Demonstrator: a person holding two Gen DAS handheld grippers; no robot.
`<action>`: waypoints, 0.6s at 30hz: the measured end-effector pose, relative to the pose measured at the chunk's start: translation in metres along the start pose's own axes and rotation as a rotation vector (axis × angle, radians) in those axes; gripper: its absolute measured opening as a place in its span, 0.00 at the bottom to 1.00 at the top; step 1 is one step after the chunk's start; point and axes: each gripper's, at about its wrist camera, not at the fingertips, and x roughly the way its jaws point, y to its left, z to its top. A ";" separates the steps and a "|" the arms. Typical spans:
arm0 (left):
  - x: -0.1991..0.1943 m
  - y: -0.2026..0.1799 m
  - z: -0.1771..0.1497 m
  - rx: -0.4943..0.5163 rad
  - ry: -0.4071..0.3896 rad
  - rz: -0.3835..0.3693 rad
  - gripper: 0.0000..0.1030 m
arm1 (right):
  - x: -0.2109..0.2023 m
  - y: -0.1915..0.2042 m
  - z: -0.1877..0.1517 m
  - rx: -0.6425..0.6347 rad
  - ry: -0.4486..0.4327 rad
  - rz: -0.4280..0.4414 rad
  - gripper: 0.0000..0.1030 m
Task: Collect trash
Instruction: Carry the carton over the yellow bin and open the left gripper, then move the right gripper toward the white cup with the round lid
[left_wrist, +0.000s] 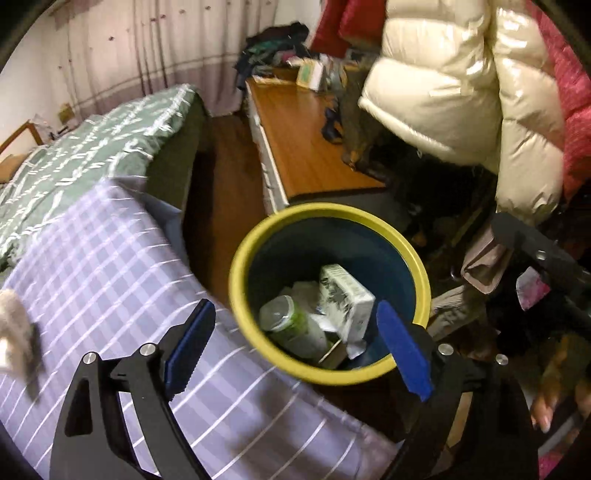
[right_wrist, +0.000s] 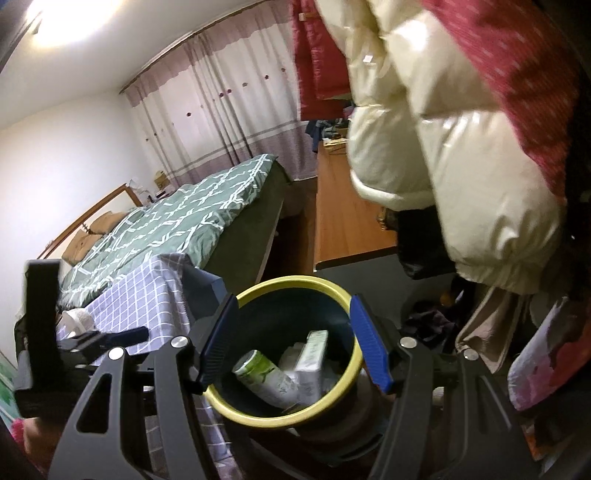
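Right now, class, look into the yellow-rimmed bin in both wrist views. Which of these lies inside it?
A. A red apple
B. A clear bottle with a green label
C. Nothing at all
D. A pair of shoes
B. Inside the bin, a clear bottle with a green label lies on its side next to a white carton; both also show in the right wrist view.

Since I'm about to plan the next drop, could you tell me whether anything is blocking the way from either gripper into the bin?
Nothing visible does. The bin stands open with no lid, beside the checked cloth. The left gripper and right gripper are both open and empty above its mouth. A bottle and carton already lie inside.
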 end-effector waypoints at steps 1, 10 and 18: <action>-0.012 0.009 -0.005 -0.011 -0.015 0.007 0.86 | 0.000 0.009 -0.001 -0.015 0.003 0.004 0.58; -0.113 0.123 -0.074 -0.178 -0.119 0.147 0.87 | 0.015 0.086 -0.014 -0.128 0.059 0.064 0.58; -0.188 0.264 -0.175 -0.473 -0.210 0.418 0.90 | 0.033 0.188 -0.033 -0.278 0.129 0.194 0.58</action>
